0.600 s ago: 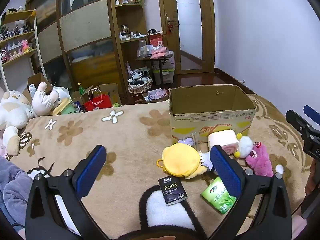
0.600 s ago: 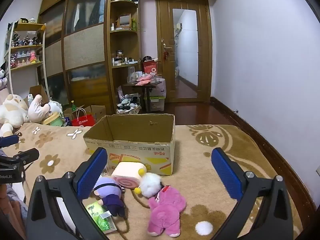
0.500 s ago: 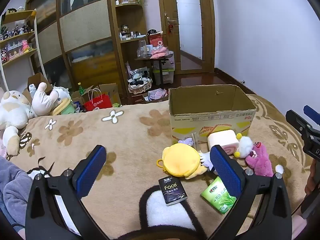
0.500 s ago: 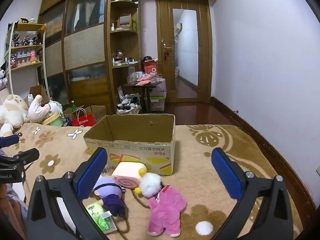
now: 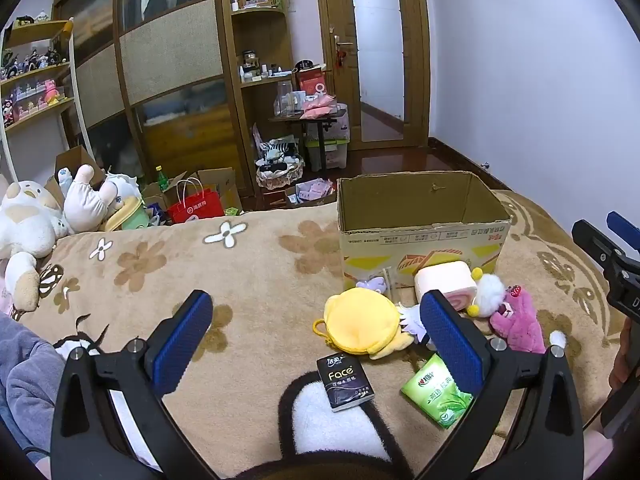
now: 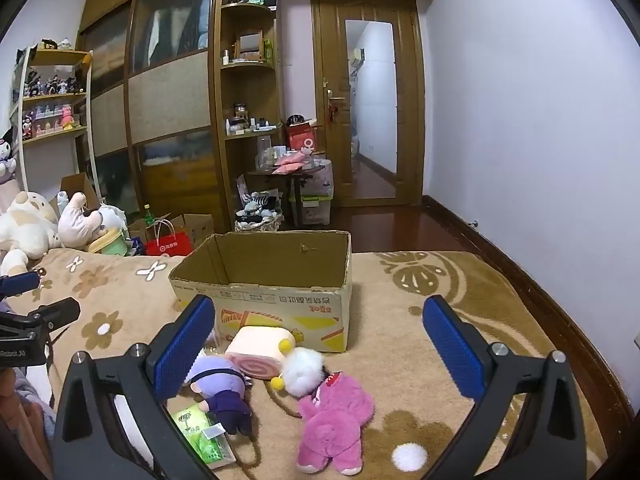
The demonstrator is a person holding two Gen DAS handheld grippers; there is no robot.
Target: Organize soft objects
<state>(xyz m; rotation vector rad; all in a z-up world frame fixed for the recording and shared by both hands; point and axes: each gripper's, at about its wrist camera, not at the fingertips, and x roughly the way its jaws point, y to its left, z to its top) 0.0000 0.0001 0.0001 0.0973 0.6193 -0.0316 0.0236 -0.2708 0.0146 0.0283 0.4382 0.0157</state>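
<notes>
An open, empty cardboard box (image 5: 424, 236) (image 6: 280, 300) stands on the brown flowered blanket. In front of it lie soft toys: a yellow round plush (image 5: 362, 326), a pink swiss-roll plush (image 5: 444, 282) (image 6: 260, 348), a white fluffy plush (image 5: 490, 290) (image 6: 302, 366), a pink bear (image 5: 518, 322) (image 6: 336, 424) and a purple-haired doll (image 6: 222, 388). My left gripper (image 5: 316, 340) is open and empty, held above the blanket left of the toys. My right gripper (image 6: 320, 344) is open and empty above the toys.
A black "Face" tissue pack (image 5: 344, 376) and a green tissue pack (image 5: 438, 394) (image 6: 202, 434) lie near the toys. A small white pompom (image 6: 408, 456) lies on the blanket. Large plush animals (image 5: 28, 232) sit at the far left. Cabinets, shelves and a door stand behind.
</notes>
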